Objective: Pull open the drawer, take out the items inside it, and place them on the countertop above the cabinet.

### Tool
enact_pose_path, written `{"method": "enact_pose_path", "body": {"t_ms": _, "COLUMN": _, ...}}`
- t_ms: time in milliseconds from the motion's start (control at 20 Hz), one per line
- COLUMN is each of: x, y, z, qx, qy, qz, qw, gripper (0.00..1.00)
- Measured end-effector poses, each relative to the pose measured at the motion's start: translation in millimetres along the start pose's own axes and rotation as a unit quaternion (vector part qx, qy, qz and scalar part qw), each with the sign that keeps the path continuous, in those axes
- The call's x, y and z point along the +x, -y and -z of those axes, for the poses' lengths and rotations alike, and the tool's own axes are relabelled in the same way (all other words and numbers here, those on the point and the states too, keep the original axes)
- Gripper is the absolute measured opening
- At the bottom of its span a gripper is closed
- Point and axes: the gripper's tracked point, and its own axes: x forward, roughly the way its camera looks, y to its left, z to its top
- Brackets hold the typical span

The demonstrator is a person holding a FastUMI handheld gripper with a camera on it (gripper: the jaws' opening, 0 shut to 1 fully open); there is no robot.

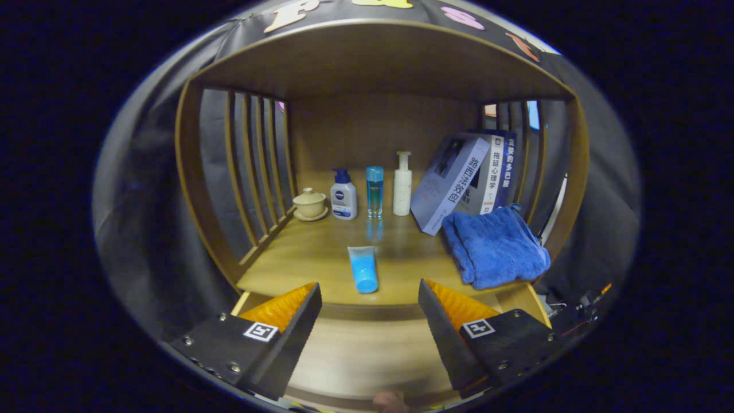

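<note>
On countertop (pixel 321 252): blue tube (pixel 363 268) | gripper (pixel 370 298) fingers apart, seemingly empty

I see my gripper (pixel 370 301) with fingers spread wide over the pulled-out drawer (pixel 367 355), a blue tube (pixel 363 268) lying on the countertop (pixel 309 252) just ahead between them.

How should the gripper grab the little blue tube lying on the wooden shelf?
Best guess: grip the blue tube across its middle, coming down from above. It lies flat on the countertop, lengthwise just ahead of the open gripper, so its two long sides face the fingers. Nothing touches it; the blue towel sits apart.
</note>
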Motion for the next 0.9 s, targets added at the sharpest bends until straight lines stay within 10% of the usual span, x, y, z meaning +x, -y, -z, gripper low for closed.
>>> {"method": "enact_pose_path", "body": {"t_ms": 900, "x": -141, "y": 25, "z": 103, "qx": -0.022, "qy": 0.11, "qz": 0.031, "qw": 0.993, "gripper": 1.0}}
